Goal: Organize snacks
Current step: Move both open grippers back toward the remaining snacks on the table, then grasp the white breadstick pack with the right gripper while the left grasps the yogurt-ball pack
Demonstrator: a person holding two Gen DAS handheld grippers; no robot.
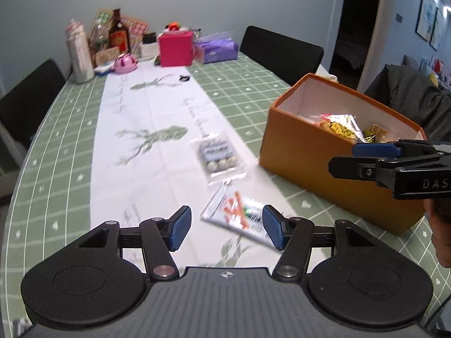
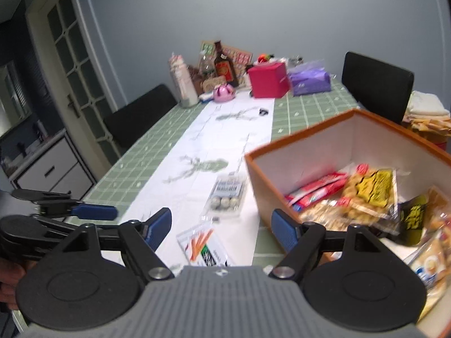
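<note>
An orange box point(image 1: 307, 152) point(image 2: 267, 194) stands on the table and holds several snack packets point(image 2: 366, 197). Two clear packets lie on the white runner beside it: one with round balls point(image 1: 218, 157) point(image 2: 227, 197) and one with orange sticks point(image 1: 239, 217) point(image 2: 201, 246). My left gripper point(image 1: 227, 229) is open and empty, just above and in front of the orange-stick packet. My right gripper point(image 2: 221, 229) is open and empty, near the box's front corner; it shows in the left wrist view point(image 1: 363, 157) beside the box.
The table has a green checked cloth point(image 1: 56, 140) with a white runner. At the far end stand a pink box point(image 1: 176, 48), a purple tissue pack point(image 1: 218, 49), a brown bottle point(image 1: 118, 32) and a tall tumbler point(image 1: 79, 53). Black chairs point(image 1: 282, 52) flank the table.
</note>
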